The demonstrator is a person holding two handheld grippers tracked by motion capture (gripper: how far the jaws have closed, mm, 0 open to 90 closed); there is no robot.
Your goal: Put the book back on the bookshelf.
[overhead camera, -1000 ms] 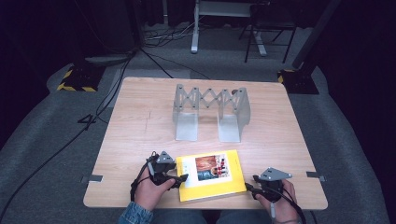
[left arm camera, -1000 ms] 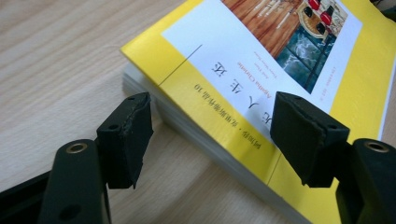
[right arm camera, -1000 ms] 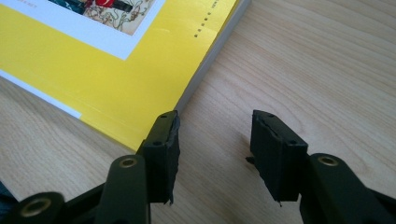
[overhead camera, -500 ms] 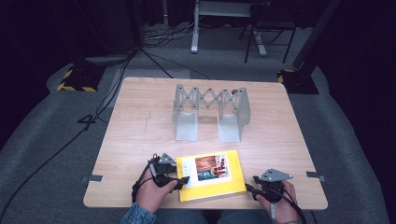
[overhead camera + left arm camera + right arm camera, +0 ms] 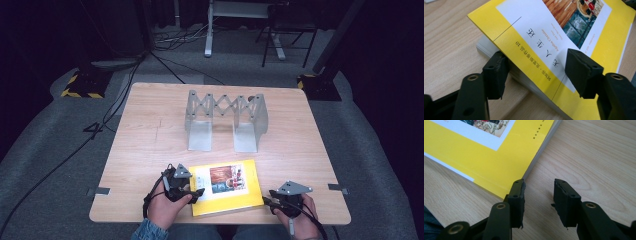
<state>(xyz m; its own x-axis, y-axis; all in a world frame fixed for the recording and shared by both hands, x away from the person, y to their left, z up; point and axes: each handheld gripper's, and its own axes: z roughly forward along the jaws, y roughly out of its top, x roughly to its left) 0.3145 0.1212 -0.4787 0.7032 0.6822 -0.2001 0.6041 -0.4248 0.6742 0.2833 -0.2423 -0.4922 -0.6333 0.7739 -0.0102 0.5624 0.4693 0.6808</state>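
Note:
A yellow book with a white panel and a picture on its cover lies flat near the table's front edge. My left gripper is at the book's left edge. In the left gripper view its jaws stand open astride the cover's edge, one finger against the page block below and the other over the cover. The cover looks slightly lifted off the pages there. My right gripper is open at the book's front right corner, and its left fingertip touches or nearly touches that corner.
A grey metal expanding rack stands upright at the middle of the wooden table, well behind the book. Bare wood lies left and right of the book. Cables, stands and dark floor surround the table.
My left gripper has edged slightly right, onto the book's left edge. The right gripper and the book have stayed put.

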